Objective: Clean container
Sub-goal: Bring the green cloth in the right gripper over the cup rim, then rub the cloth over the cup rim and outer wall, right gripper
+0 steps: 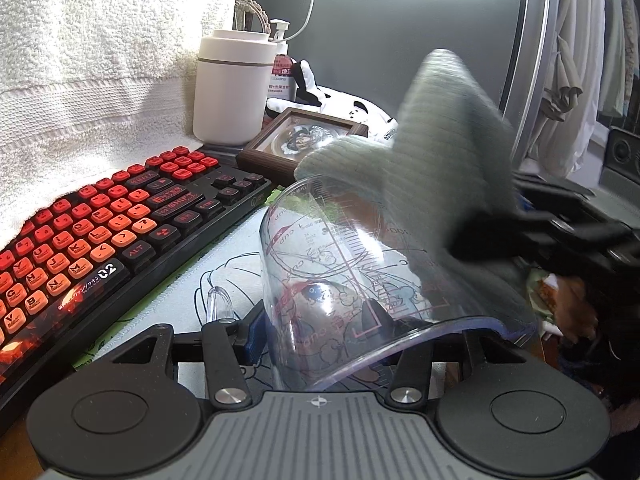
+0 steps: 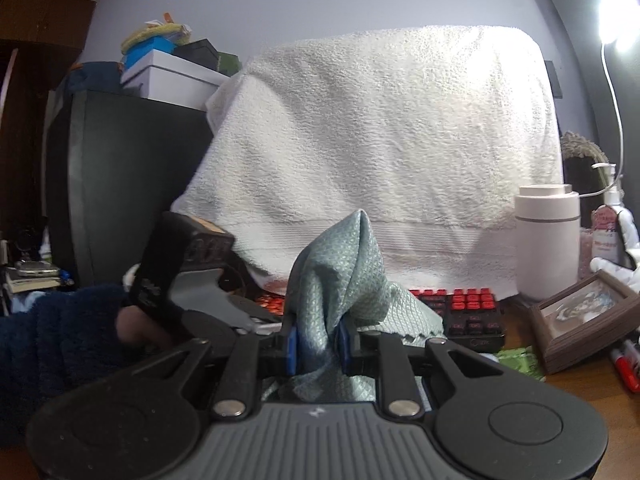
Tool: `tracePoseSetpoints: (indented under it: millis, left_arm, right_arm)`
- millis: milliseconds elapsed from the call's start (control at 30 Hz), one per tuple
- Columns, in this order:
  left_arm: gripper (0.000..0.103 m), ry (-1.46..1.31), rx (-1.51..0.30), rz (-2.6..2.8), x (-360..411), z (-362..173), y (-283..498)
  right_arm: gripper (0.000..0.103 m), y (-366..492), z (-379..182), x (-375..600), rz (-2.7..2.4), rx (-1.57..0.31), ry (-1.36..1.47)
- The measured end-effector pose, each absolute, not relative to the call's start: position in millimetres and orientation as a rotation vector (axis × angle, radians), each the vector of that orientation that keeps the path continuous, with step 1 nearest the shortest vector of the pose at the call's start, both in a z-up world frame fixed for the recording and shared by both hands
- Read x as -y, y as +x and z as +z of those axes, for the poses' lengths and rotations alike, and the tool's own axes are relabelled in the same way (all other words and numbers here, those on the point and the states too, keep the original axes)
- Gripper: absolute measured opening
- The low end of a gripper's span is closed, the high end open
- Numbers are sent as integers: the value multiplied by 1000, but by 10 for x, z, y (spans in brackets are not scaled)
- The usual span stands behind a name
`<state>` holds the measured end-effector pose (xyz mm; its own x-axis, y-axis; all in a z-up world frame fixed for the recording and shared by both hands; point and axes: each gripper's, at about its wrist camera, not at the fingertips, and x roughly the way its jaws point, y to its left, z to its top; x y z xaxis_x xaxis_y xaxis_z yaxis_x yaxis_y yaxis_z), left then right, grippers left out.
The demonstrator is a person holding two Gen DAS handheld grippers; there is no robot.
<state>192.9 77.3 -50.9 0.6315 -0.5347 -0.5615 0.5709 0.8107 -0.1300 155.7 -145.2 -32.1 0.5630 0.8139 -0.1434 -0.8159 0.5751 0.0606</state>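
In the left wrist view my left gripper (image 1: pixel 320 328) is shut on a clear plastic measuring cup (image 1: pixel 340 272) with red markings, held tilted above the printed desk mat (image 1: pixel 224 264), its open mouth toward the camera. A grey-green cloth (image 1: pixel 432 168) presses on the cup's far end, held by my right gripper (image 1: pixel 520 236), which comes in from the right and is blurred. In the right wrist view my right gripper (image 2: pixel 318 344) is shut on the same cloth (image 2: pixel 344 276), bunched between the blue pads (image 2: pixel 292 346). The left gripper's body (image 2: pixel 188 272) shows at the left.
A red and black keyboard (image 1: pixel 92 232) lies on the left. Behind it a white towel (image 2: pixel 380 140) drapes a monitor. A white canister (image 1: pixel 232 88), a pump bottle (image 1: pixel 282 68), a plush toy (image 1: pixel 340 100) and a wooden framed picture (image 1: pixel 300 140) stand at the back.
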Motion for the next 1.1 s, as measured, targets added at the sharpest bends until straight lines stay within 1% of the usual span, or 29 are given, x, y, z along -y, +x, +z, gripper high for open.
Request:
tracePoseSetpoints:
  millis: [333,1100]
  left_arm:
    - [49,58,-623,-634,-785,-516,1950]
    - [49,59,-622,-627,-783,-516,1949]
  right_arm:
    - [19,1797,-325,1501,861,-193,52]
    - [19,1585,-395,1407,973,-166,-12]
